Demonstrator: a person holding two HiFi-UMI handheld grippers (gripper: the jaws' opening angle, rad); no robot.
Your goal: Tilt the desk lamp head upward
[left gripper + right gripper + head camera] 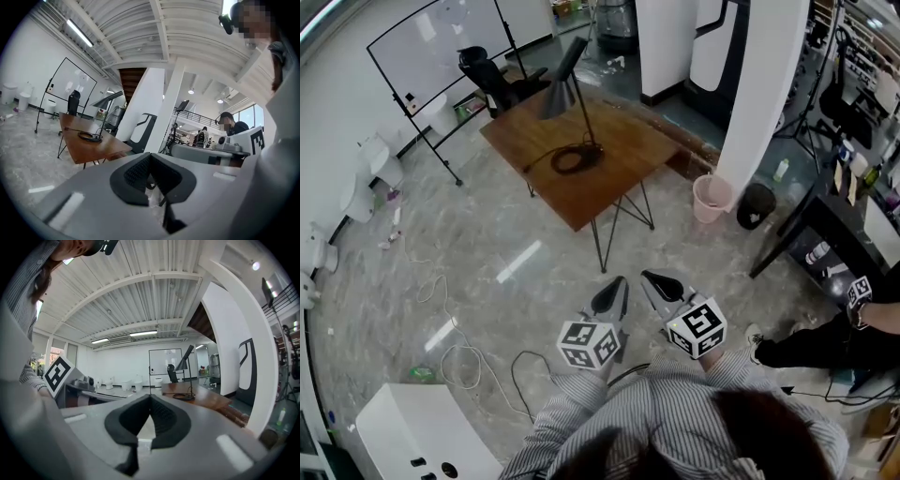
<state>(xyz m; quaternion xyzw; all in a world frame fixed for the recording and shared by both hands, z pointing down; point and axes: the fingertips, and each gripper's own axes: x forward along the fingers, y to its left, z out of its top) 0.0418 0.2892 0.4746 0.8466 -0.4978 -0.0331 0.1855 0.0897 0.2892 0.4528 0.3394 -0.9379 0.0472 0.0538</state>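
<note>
The wooden surface [581,178] stands well across the floor from the person, and the desk lamp [565,80] is on it near its far side, its base beside a loose coil of cable [574,159]. The lamp head [555,98] slopes down, shade mouth toward the wood, so I judge the task not yet begun: the walk up, the hold on the head and the upward tilt are all left to do. The left gripper [614,292] and right gripper [656,279] hang close to the person's chest, each with its jaws pressed together and nothing between them. Only the head view shows the stretch of floor between person and lamp. The right gripper view gives the lamp head [184,360] in profile against a whiteboard [165,362], slanting clearly; the left gripper view adds people at a bench off to the right.
</note>
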